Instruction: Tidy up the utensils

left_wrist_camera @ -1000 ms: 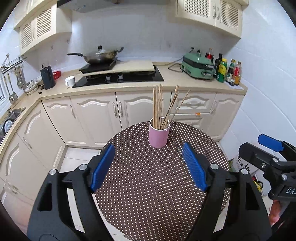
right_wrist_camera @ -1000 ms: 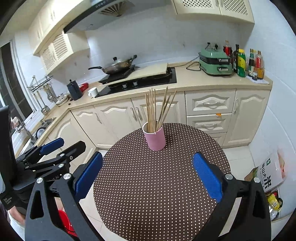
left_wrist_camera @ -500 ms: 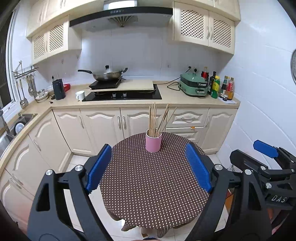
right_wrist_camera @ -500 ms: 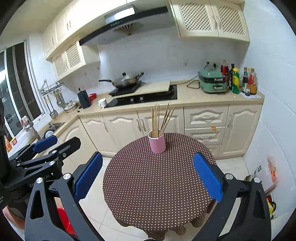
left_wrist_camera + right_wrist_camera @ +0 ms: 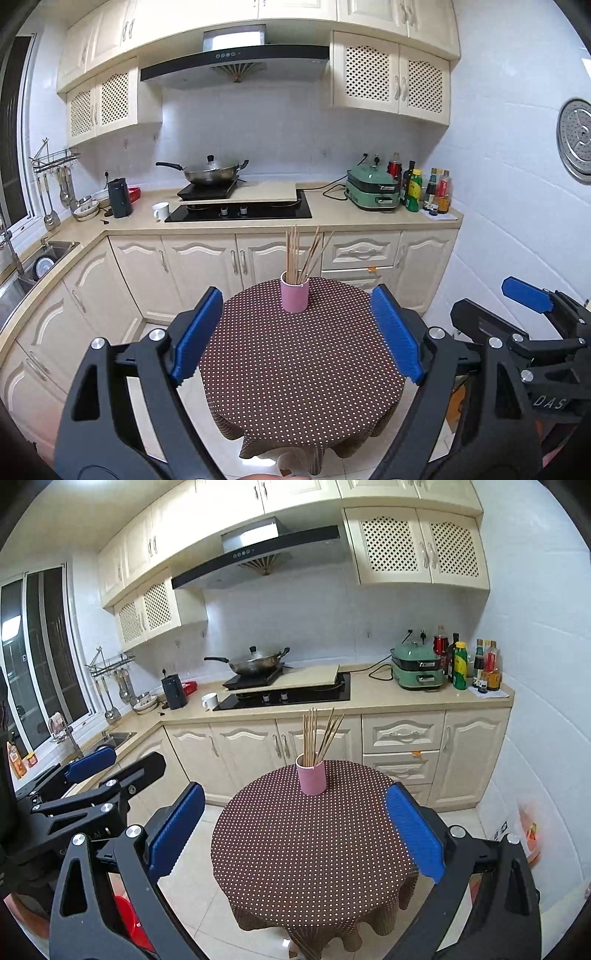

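While both sets of jaws are held wide apart with nothing between them, a pink cylindrical cup filled with thin wooden skewers is seen standing upright well beyond the blue pads, near the far edge of a round table draped in a brown white-dotted cloth. The left gripper and the right gripper are kept apart from the cup, above the table's near edge.
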Demonstrator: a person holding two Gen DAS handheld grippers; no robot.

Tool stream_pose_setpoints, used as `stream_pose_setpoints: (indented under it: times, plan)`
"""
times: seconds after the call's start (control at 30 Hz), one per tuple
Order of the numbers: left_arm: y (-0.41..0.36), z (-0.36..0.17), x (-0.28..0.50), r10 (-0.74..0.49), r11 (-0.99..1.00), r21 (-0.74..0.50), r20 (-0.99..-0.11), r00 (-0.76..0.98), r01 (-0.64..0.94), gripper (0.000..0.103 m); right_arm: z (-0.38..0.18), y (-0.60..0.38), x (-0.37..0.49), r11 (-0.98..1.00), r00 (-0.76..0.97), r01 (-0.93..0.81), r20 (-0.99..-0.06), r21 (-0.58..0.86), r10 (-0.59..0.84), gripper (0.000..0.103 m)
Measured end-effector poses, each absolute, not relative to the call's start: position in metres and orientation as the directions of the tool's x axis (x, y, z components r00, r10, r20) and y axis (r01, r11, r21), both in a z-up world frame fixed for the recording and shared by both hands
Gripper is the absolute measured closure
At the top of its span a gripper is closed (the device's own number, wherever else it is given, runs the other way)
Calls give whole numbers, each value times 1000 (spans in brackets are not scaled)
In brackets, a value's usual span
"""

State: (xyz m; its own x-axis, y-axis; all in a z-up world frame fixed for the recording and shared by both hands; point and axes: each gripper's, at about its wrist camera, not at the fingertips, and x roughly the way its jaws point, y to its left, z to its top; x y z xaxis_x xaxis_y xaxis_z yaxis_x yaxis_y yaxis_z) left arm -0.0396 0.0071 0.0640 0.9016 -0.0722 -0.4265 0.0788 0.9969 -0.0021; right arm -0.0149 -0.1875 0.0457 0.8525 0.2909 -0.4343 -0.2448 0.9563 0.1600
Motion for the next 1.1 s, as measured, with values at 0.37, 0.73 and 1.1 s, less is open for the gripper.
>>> stream_pose_setpoints:
  times: [0.37, 0.73, 1.1]
  plan:
    - [5, 62, -55, -66, 998, -18, -410, 910, 64, 21, 39, -192, -27, 958, 855, -229, -436, 172, 282, 8]
    - [9, 58, -53, -57, 998, -11, -412, 909, 57, 21, 32, -185, -28, 954, 849, -232, -440, 190, 294, 8]
    - [8, 58, -51, -65, 998, -4, -410, 910, 69, 21, 31, -185, -26, 956, 850, -217, -443, 197, 284, 8]
